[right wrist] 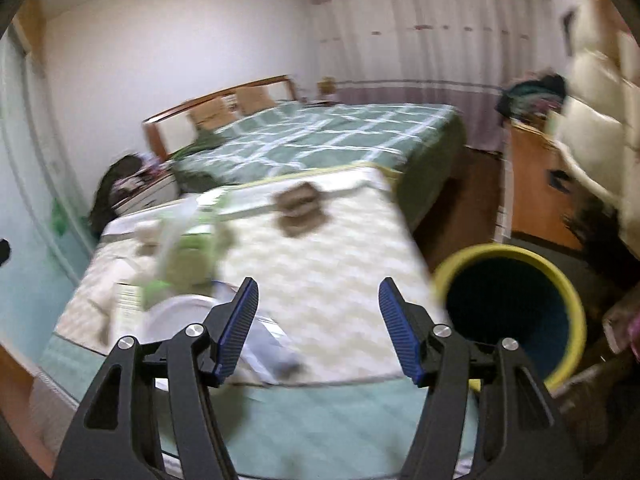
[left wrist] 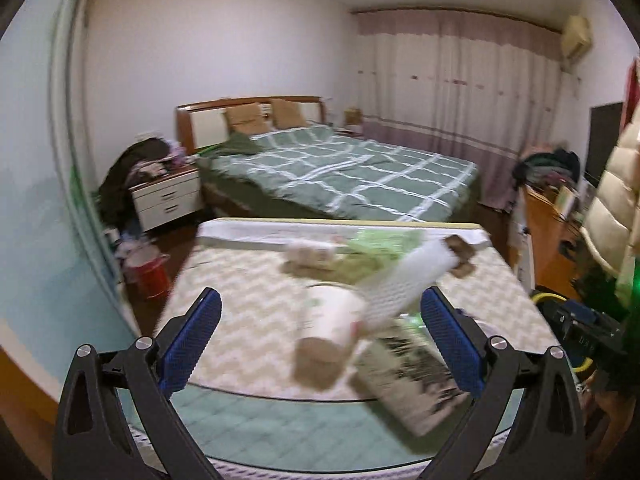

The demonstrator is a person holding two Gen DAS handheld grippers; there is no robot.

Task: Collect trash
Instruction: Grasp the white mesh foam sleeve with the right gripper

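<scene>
We find both the left gripper (left wrist: 320, 342) and the right gripper (right wrist: 318, 330) with fingers apart, holding nothing. The trash (left wrist: 344, 316) lies heaped on the mattress (left wrist: 248, 304); the bin (right wrist: 508, 312) stands at three o'clock. In our judgement, a hasty grab risks scattering the loose pile.

1. The left gripper (left wrist: 320, 338) is pointing forward and downward, its blue-padded fingers (left wrist: 192, 340) standing spread wide apart with nothing pressed between the pads.
2. The right gripper (right wrist: 318, 330) is angling downward too, its jaws standing partly apart, less wide than the left, and gripping nothing.
</scene>
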